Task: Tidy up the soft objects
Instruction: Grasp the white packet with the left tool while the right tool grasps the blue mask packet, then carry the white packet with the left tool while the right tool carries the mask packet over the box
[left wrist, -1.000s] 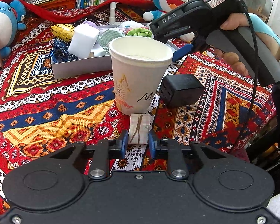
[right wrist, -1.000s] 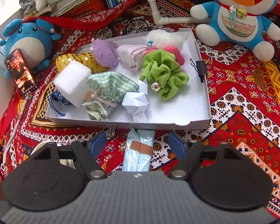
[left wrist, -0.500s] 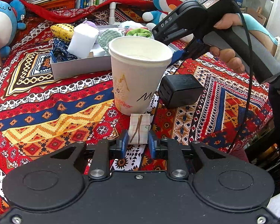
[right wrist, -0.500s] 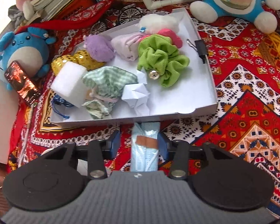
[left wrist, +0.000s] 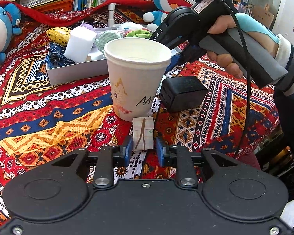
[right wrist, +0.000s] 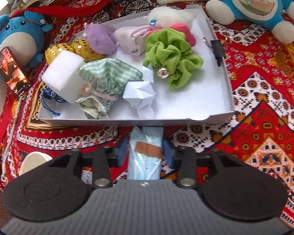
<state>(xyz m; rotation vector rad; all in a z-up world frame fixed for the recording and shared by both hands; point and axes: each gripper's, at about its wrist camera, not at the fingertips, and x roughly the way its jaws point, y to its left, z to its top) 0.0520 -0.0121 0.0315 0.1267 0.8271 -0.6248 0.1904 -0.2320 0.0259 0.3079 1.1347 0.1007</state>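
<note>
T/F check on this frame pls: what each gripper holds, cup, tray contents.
1. The left gripper holds a small paper packet. True.
2. The cup lies on its side. False: it stands upright.
3. The right gripper, jaws closing, has a blue mask pack between them. True.
4. The green scrunchie lies outside the tray. False: it lies inside.
5. The tray holds a white foam block. True.
</note>
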